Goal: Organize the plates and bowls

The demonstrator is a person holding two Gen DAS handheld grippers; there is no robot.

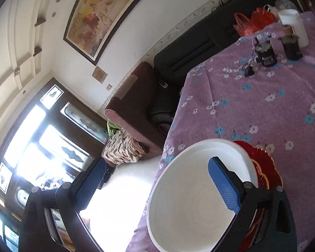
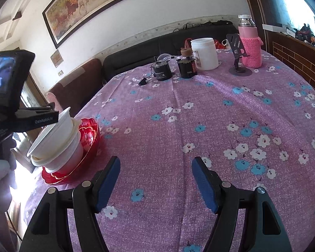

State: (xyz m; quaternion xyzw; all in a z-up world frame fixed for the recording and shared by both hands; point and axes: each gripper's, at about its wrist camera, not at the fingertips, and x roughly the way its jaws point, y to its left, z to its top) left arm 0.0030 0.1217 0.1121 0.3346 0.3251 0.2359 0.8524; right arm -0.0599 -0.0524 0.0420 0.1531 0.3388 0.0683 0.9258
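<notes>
A stack of white bowls stands on red glass plates at the left edge of the table. The top white bowl lies tilted in the stack. In the left wrist view I look into that top bowl, and the red plates show behind it. My left gripper is rolled on its side and open. One blue pad hangs over the bowl's inside, the other is off the table's edge, and neither presses the wall. My right gripper is open over bare tablecloth, to the right of the stack.
On the purple flowered tablecloth, at the far side, stand a white jar, a pink-sleeved bottle, a phone stand, two black jars and a small plug. A dark sofa runs behind. A gloved hand holds the left gripper.
</notes>
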